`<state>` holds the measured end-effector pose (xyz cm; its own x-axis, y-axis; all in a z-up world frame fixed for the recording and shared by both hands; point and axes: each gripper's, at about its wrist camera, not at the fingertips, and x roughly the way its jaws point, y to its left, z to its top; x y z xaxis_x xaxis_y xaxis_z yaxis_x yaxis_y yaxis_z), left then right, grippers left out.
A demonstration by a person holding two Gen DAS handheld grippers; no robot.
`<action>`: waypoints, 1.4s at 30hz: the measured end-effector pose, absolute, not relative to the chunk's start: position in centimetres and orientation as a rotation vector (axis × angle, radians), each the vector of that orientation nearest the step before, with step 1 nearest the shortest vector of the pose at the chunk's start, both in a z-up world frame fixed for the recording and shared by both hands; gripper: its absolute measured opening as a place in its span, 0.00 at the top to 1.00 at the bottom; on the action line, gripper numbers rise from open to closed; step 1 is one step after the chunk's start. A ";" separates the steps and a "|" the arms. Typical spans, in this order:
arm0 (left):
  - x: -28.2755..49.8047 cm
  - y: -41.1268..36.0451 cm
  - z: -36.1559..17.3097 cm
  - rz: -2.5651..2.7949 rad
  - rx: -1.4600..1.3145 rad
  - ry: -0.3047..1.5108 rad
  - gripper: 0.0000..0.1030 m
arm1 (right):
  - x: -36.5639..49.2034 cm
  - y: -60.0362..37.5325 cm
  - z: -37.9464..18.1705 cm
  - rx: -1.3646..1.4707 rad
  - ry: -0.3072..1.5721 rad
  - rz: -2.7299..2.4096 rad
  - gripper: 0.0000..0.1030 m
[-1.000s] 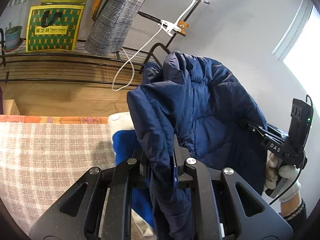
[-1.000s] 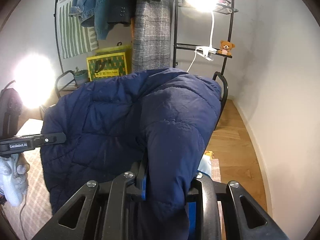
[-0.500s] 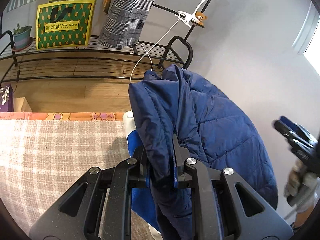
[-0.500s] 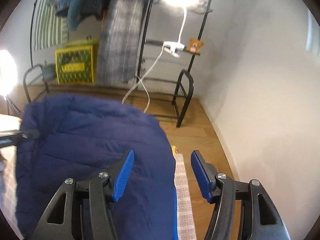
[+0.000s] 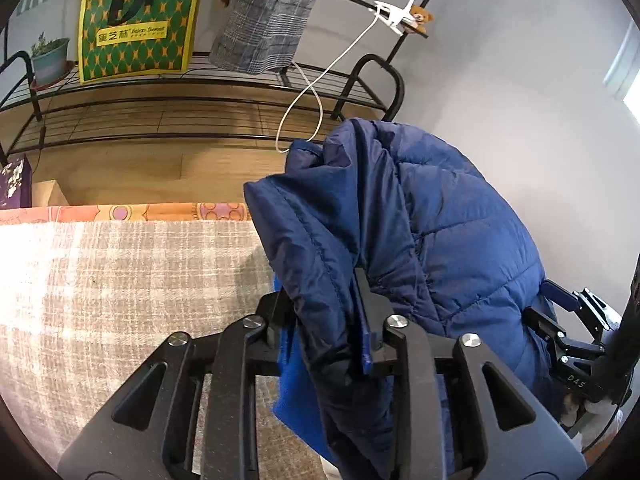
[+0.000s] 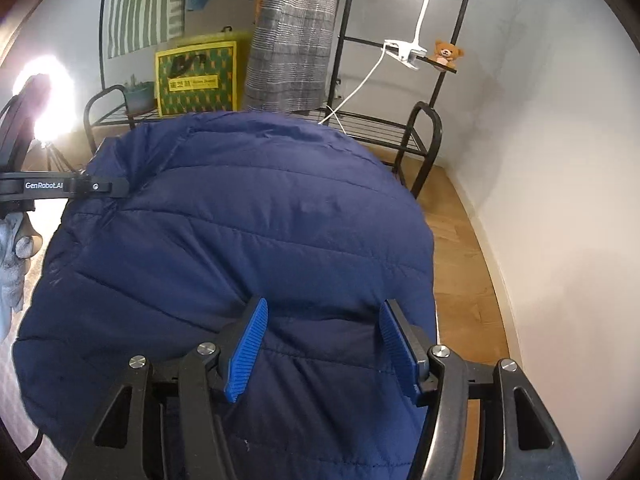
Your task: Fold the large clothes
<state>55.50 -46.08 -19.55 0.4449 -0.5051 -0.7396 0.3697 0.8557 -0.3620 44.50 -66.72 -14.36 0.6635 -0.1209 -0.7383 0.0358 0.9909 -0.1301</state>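
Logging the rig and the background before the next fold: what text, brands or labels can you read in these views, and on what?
"GenRobot.AI": on the left gripper, seen from the right wrist.
"DAS": on the right gripper, seen from the left wrist.
Large stylised logo, Chinese characters and small Latin print on the green and yellow bag: too small to read reliably.
Navy puffer jacket: no readable label.

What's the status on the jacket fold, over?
Left gripper opening, jacket fabric between the jaws. Right gripper open, over jacket. Nothing in the way.
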 end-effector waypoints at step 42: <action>23.0 -33.8 8.7 -0.655 0.077 0.449 0.69 | 19.0 -56.1 11.1 0.000 0.460 -0.100 0.42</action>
